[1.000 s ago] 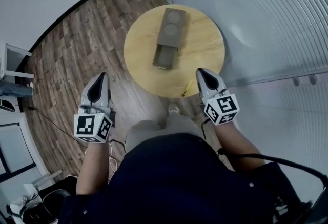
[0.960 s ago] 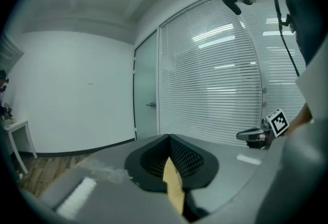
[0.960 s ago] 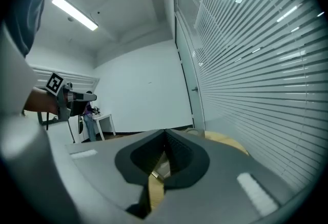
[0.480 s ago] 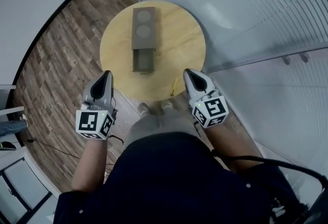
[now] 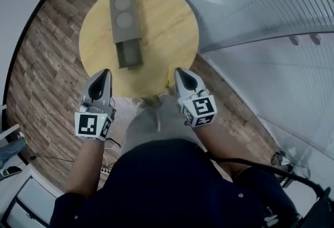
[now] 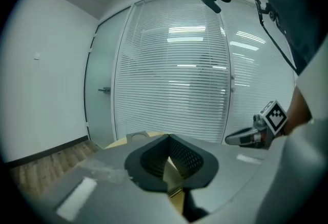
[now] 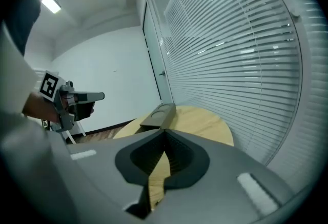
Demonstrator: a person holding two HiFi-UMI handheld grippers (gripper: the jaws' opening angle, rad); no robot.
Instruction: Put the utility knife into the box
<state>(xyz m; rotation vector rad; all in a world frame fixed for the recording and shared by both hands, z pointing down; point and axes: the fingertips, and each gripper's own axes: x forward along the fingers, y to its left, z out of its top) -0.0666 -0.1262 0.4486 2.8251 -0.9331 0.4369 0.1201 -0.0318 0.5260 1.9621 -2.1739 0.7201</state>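
Note:
A round wooden table carries a grey-brown box with two round hollows in its lid and its drawer pulled out toward me. A thin yellow utility knife lies at the table's near edge, right of the drawer. My left gripper hovers at the near-left edge, shut and empty. Just right of the knife is my right gripper, also shut and empty, touching nothing. The right gripper view looks past its shut jaws to the box. The left gripper view has its jaws together.
A glass wall with horizontal blinds curves round the table's far and right sides. Wood-plank floor lies to the left. My own legs and feet stand close under the table's near edge. A cable trails at the lower right.
Both grippers have dropped and come closer to the table's near edge. The head view has swung, so the table and box now sit further left and higher. Both jaws stayed shut.

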